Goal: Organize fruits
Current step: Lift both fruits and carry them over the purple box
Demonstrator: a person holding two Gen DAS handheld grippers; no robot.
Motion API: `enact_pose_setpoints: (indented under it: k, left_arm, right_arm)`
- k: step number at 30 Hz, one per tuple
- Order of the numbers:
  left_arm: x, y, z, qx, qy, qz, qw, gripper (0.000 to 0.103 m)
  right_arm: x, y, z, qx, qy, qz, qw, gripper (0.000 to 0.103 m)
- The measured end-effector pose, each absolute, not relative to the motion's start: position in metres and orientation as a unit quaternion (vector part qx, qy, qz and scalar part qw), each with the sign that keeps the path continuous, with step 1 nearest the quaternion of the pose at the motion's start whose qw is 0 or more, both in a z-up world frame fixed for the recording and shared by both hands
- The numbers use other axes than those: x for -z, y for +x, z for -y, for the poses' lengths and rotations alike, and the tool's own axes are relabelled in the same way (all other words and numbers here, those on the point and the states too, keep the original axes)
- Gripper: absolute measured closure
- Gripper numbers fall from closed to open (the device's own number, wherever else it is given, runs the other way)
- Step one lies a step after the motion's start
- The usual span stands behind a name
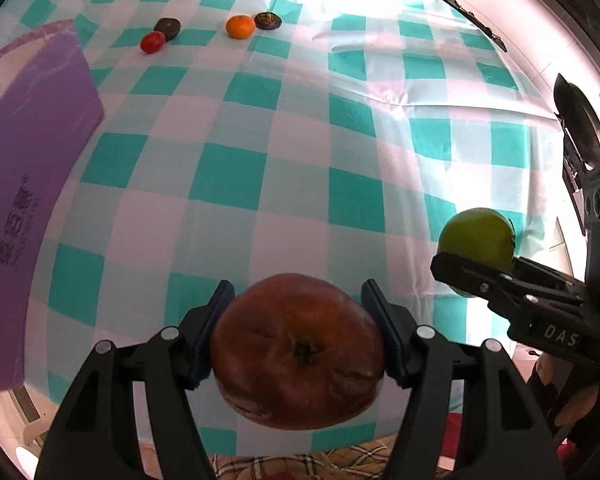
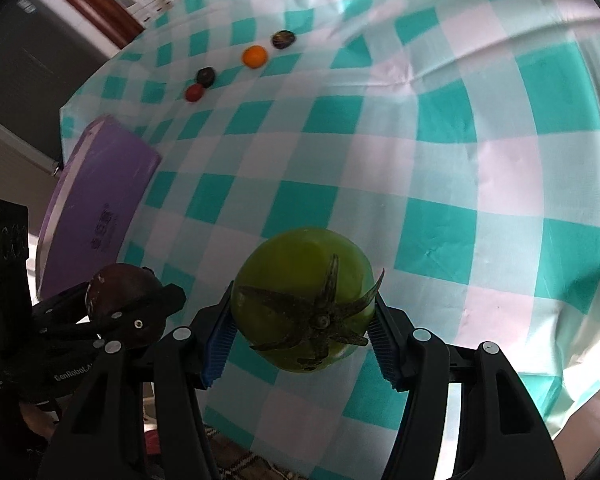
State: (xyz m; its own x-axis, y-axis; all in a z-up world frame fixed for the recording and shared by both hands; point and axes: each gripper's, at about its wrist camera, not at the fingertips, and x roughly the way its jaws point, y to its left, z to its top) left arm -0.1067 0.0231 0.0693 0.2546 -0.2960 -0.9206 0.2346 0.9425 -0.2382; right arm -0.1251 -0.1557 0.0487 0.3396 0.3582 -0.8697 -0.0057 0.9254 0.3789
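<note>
My left gripper (image 1: 298,334) is shut on a dark red apple (image 1: 298,350), held above the checked tablecloth (image 1: 300,152). My right gripper (image 2: 302,322) is shut on a green tomato (image 2: 304,296) with a dried star-shaped calyx facing the camera. In the left wrist view the right gripper (image 1: 476,264) appears at the right with the green tomato (image 1: 478,236). In the right wrist view the left gripper (image 2: 128,312) shows at the lower left with the red apple (image 2: 118,288). Far across the cloth lie a small red fruit (image 1: 153,42), a dark fruit (image 1: 168,27), an orange (image 1: 240,26) and another dark fruit (image 1: 268,21).
A purple box (image 1: 28,168) lies on the left side of the table, with its near end past the cloth's edge. The teal and white cloth (image 2: 380,160) has creases at the right. A dark flat object (image 1: 474,20) lies near the far right edge.
</note>
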Motion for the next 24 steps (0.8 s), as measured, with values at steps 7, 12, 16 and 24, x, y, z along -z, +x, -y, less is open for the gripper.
enact_pose_setpoints:
  k: [7,12,16,24]
  left_arm:
    - [-0.099,-0.115,-0.046,0.148,-0.037,-0.560,0.814,0.037]
    - [-0.131,-0.107,-0.092,0.126,-0.083,-0.527,0.836,0.037]
    - [-0.165,-0.098,-0.146,0.099,-0.121,-0.494,0.855,0.037]
    - [-0.187,-0.061,-0.262,0.031,-0.090,-0.501,0.860,0.037]
  right_arm:
    - [-0.072,-0.123,0.132,-0.158,0.149,-0.546,0.809,0.044]
    - [-0.101,-0.106,0.103,-0.196,0.146,-0.523,0.817,0.044]
    - [-0.125,-0.084,0.067,-0.231,0.155,-0.501,0.819,0.044]
    - [-0.157,-0.019,-0.041,-0.287,0.170,-0.490,0.805,0.044]
